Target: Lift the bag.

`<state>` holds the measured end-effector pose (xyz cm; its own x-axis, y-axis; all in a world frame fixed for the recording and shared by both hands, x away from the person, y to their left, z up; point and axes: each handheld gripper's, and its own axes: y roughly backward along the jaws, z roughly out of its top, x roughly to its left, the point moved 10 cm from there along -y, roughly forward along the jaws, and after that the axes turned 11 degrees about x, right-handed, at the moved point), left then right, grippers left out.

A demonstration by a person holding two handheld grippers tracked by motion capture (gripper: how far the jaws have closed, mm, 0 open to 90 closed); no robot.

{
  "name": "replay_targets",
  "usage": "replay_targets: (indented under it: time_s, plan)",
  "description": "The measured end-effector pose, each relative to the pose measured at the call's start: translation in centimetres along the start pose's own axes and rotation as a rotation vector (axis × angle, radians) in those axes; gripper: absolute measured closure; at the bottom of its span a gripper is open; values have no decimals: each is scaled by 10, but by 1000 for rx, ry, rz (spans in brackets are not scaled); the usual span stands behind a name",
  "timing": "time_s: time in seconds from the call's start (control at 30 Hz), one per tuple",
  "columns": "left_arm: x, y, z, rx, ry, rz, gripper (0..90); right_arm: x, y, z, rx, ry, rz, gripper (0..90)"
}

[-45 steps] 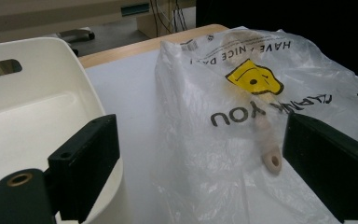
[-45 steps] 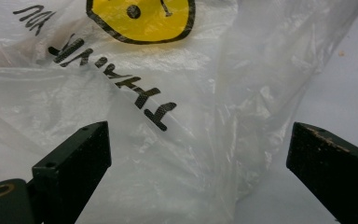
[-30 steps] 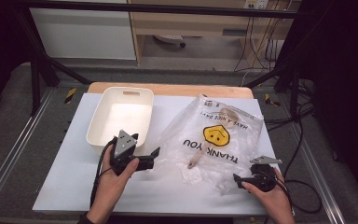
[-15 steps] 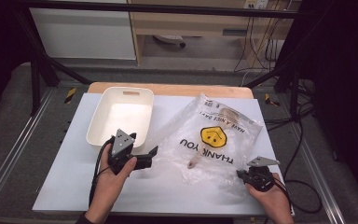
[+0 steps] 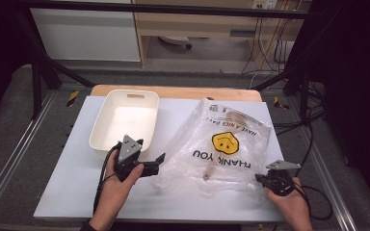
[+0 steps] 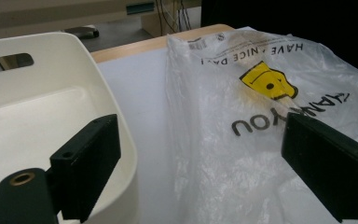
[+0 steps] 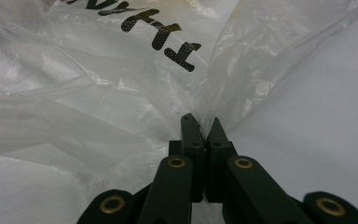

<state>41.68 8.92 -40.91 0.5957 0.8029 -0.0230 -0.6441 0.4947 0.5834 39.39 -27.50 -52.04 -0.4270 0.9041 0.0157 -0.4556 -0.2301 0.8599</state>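
- Clear plastic bag: its corner pinched in the right hand-held gripper, whose jaws have just closed.
- Left hand-held gripper: jaws wide, bag ahead.
- White tub: beside it.

A white rectangular plastic tub sits on the left half of the pale desk, toward its far edge. To its right a clear crumpled plastic bag printed with a smiling face lies flat across the desk's right half, its printed side up, with a small wooden utensil inside it near the front. The left gripper rests just before the tub's near rim, between tub and bag, beside the bag's left edge. The right gripper lies at the bag's near right corner, its fingers pinched together on a fold of the plastic. Beyond the desk's far edge stands a wooden shelf unit.
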Motion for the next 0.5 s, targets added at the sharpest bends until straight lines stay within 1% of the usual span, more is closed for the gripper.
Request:
replay_targets:
  time_s: [0.13,0.2,0.27,0.33,0.37,0.43,0.47,0.5]
  plan:
    - [-12,-10,-12,40,-23,-12,115,-9,0,0,-5,-25,-2,900]
    - [-19,-17,-20,64,-34,-17,115,-13,-1,1,-11,-29,-6,900]
    - [-25,-26,-30,99,-53,-15,116,-15,-1,1,-15,-34,-10,900]
    - [-27,-32,-39,125,-60,-7,118,-17,-1,1,-14,-36,-12,900]
    - [-28,-37,-45,146,-55,-5,121,-18,-2,2,-18,-38,-10,900]
    - [-30,-41,-54,166,-55,-19,125,-17,-1,1,-14,-34,-10,900]
    - [-30,-44,-58,175,-59,-19,125,-18,-1,1,-13,-31,-11,900]
    - [-30,-46,-62,187,-66,-9,125,-17,-1,1,-13,-30,-11,900]
